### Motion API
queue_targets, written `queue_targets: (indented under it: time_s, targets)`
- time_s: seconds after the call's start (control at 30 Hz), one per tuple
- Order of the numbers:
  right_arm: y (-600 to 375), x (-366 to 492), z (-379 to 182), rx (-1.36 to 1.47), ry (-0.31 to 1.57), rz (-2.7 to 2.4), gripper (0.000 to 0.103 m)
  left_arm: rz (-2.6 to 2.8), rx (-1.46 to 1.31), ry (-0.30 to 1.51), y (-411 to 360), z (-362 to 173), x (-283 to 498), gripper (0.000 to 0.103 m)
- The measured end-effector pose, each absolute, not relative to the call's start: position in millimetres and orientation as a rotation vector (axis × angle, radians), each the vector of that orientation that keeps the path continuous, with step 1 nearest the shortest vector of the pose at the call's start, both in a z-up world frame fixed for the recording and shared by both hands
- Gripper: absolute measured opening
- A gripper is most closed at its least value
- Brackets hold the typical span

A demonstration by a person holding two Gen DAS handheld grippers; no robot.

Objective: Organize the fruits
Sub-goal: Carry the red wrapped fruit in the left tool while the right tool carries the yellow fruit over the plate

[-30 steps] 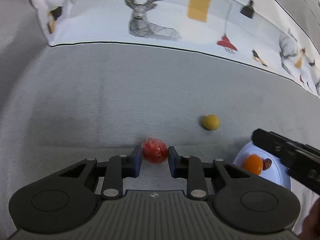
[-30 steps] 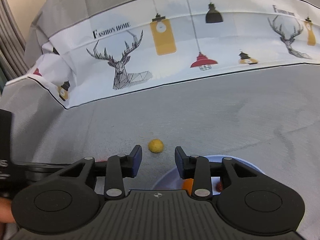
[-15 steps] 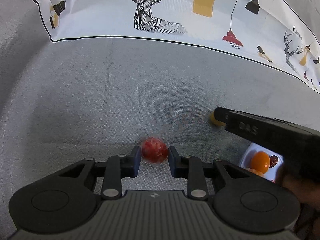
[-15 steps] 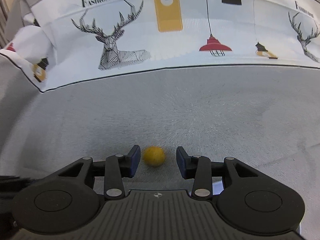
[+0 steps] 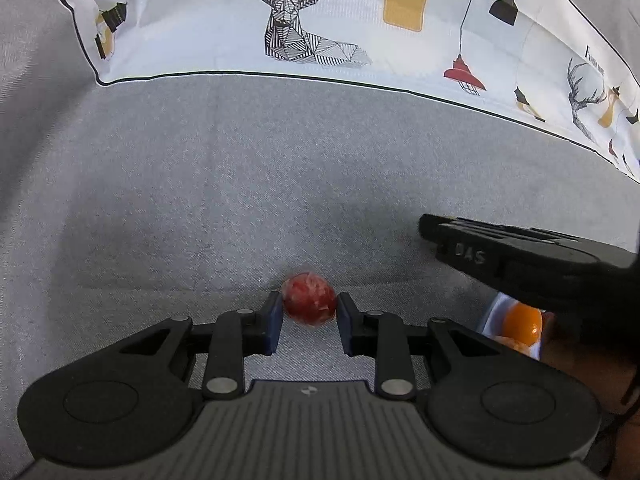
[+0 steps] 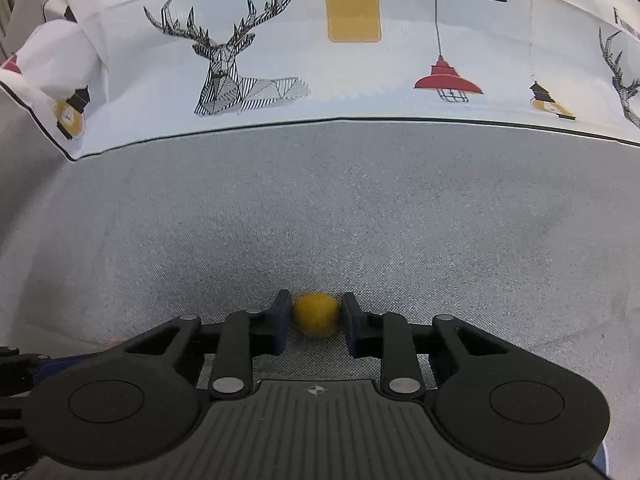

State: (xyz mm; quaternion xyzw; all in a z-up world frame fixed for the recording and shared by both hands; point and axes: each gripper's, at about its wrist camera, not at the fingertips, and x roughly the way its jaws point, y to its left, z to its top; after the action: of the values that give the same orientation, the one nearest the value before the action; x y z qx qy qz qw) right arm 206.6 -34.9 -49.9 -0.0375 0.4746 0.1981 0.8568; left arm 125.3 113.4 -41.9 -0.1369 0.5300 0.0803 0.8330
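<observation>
In the right wrist view, low at centre, the right gripper (image 6: 316, 316) is closing its jaws around a small yellow fruit (image 6: 316, 315), and the blue pads now appear to be touching both sides of it. The grip looks best kept gentle and centred on the widest part, followed by a straight lift, since a round fruit could squirt out of flat pads.

In the left wrist view, low at centre, the left gripper (image 5: 309, 306) is clasping a mottled red fruit (image 5: 309, 299), round and slightly glossy. At the lower right edge of that frame an orange fruit (image 5: 522, 323) is sitting on a pale plate (image 5: 493, 316), partly hidden behind the other gripper's black body.

The bench (image 6: 360, 208) is covered in a grey woven cloth, soft and matte. Across the top of both frames is lying a smooth white cloth (image 6: 360, 72) printed with line-drawn deer and hanging lamps.
</observation>
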Motion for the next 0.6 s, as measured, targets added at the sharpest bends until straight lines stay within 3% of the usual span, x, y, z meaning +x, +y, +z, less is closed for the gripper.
queue_targets:
  time_s: [0.37, 0.6]
  targets:
    - [-69, 181, 4, 0.038, 0.871, 0.434, 0.028, 0.177, -0.307, 1.030, 119, -15, 99, 0.031]
    - [-119, 110, 43, 0.048, 0.745, 0.470, 0.028, 0.141, -0.197, 0.932, 100, 13, 67, 0.031]
